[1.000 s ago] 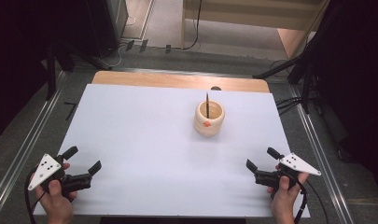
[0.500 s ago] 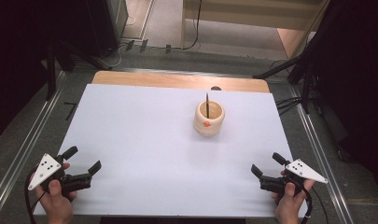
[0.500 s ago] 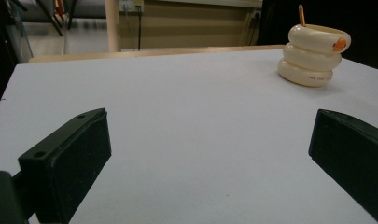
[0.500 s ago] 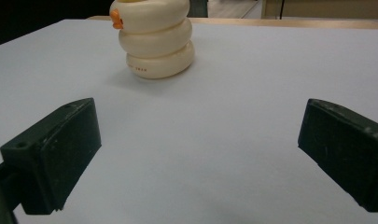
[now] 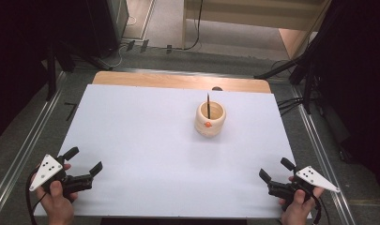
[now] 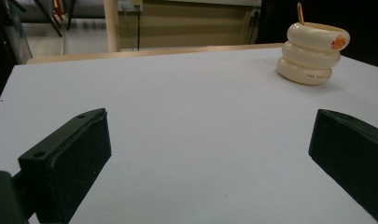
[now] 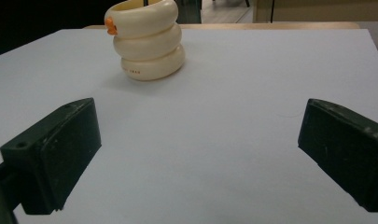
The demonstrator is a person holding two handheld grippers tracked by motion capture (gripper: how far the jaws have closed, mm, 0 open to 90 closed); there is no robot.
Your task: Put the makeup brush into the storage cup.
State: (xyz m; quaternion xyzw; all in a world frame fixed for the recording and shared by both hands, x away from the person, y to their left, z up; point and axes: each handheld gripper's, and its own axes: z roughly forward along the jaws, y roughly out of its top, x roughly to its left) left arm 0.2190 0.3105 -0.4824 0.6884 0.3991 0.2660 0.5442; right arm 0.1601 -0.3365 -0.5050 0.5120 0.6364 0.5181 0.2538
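Note:
A cream ringed pot (image 5: 210,119) with a small orange knob stands upright on the white table sheet (image 5: 145,140), right of centre toward the back. A thin dark stick (image 5: 208,105) rises from inside it. The pot (image 6: 312,53) sits far ahead at the upper right in the left gripper view, and the pot (image 7: 148,39) is at the upper left in the right gripper view. My left gripper (image 5: 84,160) is held at the near left corner, open and empty. My right gripper (image 5: 276,169) is at the near right corner, also open with nothing between its jaws.
A wooden strip (image 5: 178,80) borders the table's far edge. Metal rails (image 5: 28,140) run along both sides. Dark stands and cables (image 5: 295,70) crowd the floor behind and to the right.
My right gripper has drawn back toward the near right corner and slightly rightward. The left gripper and the pot have stayed put.

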